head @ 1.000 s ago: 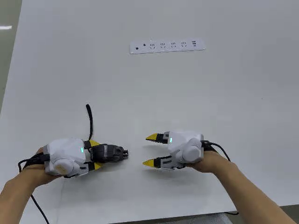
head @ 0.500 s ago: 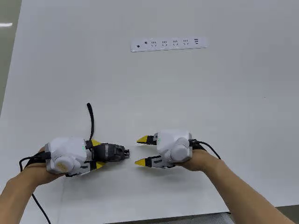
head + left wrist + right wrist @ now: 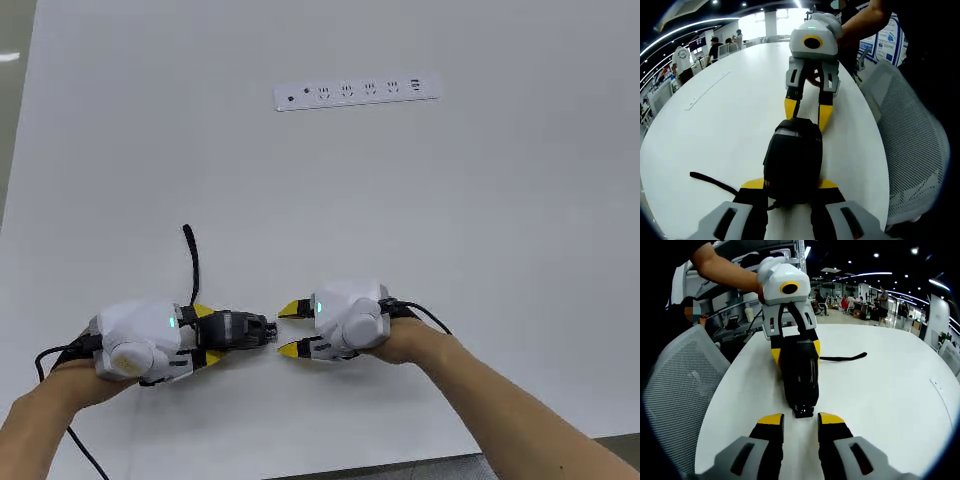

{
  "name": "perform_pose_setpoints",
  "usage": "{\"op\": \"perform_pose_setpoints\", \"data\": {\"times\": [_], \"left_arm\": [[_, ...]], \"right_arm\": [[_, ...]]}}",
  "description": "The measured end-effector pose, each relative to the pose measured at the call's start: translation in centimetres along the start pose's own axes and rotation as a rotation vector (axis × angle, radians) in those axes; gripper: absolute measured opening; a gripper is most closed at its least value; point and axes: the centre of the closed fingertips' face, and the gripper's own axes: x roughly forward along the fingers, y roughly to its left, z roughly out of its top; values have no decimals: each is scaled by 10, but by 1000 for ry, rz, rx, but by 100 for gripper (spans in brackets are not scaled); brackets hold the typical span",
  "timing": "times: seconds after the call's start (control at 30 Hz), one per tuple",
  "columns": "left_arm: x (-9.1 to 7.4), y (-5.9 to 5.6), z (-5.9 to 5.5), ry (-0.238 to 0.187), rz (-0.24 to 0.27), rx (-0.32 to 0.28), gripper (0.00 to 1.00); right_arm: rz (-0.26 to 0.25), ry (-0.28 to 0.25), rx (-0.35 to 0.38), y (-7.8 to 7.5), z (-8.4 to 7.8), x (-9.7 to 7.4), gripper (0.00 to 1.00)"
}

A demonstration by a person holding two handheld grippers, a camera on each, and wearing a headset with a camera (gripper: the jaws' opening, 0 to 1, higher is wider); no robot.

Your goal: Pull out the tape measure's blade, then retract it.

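**Occlusions / unreadable bits**

Tape measure [image 3: 238, 328]: rear half is buried between the left gripper [image 3: 208, 333] jaws. Blade tab at its nose is too small to resolve in head view. Can't tell if the right gripper [image 3: 289, 329] touches it. Strap [image 3: 191, 255] lower end is hidden behind the left gripper. Cable [image 3: 75, 445] is cut off at the bottom edge. Power strip [image 3: 357, 92] markings are illegible.

The left tongs [image 3: 208, 333] clamp the black tape measure [image 3: 240, 328]; the right tongs [image 3: 286, 329], spread, face its tip; a power strip [image 3: 357, 91] lies well beyond both.
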Motion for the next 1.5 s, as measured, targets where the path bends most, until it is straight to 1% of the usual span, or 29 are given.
{"op": "perform_pose_setpoints", "data": {"times": [0.2, 0.37, 0.57, 0.73, 0.93, 1.5], "left_arm": [[0, 0, -1, -9, -3, -3, 30], [1, -1, 0, -13, -7, -6, 30], [1, -1, 1, -24, -7, -10, 30], [0, -1, 0, -29, -6, -10, 29], [0, 0, 0, -32, -7, -14, 29], [-1, 0, -2, -38, -3, -27, 29]], "right_arm": [[8, 11, -28, 0, 1, 8, 20], [-1, 20, -40, -5, -1, 13, 16], [12, 7, -51, -4, 1, 12, 15], [6, 3, -43, -4, 1, 12, 12], [-7, 16, -73, -5, 2, 11, 11], [-9, 26, -96, -6, 3, 9, 11]]}}
